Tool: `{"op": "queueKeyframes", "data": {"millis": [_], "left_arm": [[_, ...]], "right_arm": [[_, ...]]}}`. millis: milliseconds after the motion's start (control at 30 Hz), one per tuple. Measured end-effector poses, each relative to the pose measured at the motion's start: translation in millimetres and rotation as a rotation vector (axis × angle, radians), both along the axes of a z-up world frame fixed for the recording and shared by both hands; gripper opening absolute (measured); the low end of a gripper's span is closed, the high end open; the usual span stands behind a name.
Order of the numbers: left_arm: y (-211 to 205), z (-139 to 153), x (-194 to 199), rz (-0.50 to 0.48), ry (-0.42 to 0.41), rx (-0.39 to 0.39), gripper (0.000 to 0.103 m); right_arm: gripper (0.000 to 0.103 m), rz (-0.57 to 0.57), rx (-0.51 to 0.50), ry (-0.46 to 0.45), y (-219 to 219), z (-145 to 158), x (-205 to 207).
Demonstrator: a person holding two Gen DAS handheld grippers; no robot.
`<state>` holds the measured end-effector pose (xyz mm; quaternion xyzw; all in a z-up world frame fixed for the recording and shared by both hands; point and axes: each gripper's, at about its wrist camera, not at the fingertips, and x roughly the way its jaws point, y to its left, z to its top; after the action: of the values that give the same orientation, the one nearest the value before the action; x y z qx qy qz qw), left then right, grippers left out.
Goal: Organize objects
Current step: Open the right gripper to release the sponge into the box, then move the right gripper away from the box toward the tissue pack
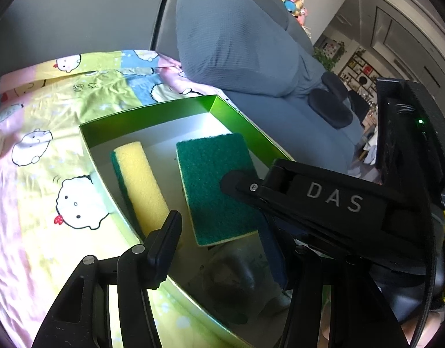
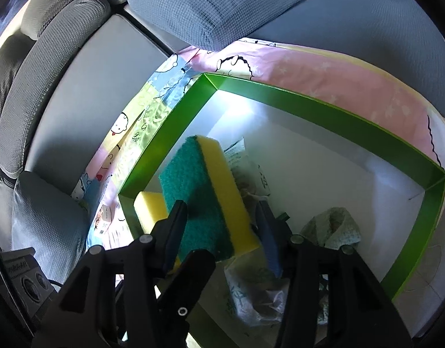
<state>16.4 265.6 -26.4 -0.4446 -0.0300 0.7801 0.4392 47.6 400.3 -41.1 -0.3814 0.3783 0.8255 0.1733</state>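
Note:
A green-walled box with a white floor lies on a cartoon-print sheet; it also shows in the right wrist view. A yellow sponge with a green scouring side lies on its edge inside by the left wall. My right gripper is shut on a second green and yellow sponge and holds it tilted over the box floor; in the left wrist view that sponge shows with the right gripper's fingers on it. My left gripper is open and empty, just above the box's near side.
Clear plastic packets and a greenish wrapped packet lie on the box floor. A small carton lies on the sheet left of the box. Grey sofa cushions rise behind the sheet.

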Motion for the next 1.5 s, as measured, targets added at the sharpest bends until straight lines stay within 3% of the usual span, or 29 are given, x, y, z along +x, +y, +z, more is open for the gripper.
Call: {"op": "queueKeyframes", "data": {"millis": [733, 800, 1033, 1133, 1233, 1333, 1500], "left_arm": [[-75.8, 48.5, 8.9, 0.103, 0.097, 0.124, 0.056], [-83.7, 48.2, 9.4, 0.107, 0.098, 0.150, 0.060], [-113.1, 39.1, 5.1, 0.205, 0.081, 0.155, 0.062], [-129.9, 37.5, 3.8, 0.269, 0.081, 0.169, 0.070], [-145.2, 34.5, 1.5, 0.331, 0.076, 0.158, 0.071], [-162.1, 30.9, 1.7, 0.400, 0.077, 0.144, 0.081], [-188.2, 25.8, 0.2, 0.507, 0.073, 0.107, 0.082]], "right_arm": [[0.071, 0.010, 0.140, 0.092, -40.9, 51.4, 18.1], [0.073, 0.019, 0.148, 0.101, -44.7, 53.7, 18.0], [0.078, 0.035, 0.218, 0.093, -60.0, 62.1, 17.0], [0.080, 0.041, 0.237, 0.093, -64.7, 64.6, 16.7], [0.081, 0.055, 0.254, 0.095, -71.8, 68.2, 16.3], [0.084, 0.067, 0.270, 0.096, -78.9, 71.5, 15.0], [0.089, 0.112, 0.284, 0.113, -91.6, 75.3, 8.8]]}}
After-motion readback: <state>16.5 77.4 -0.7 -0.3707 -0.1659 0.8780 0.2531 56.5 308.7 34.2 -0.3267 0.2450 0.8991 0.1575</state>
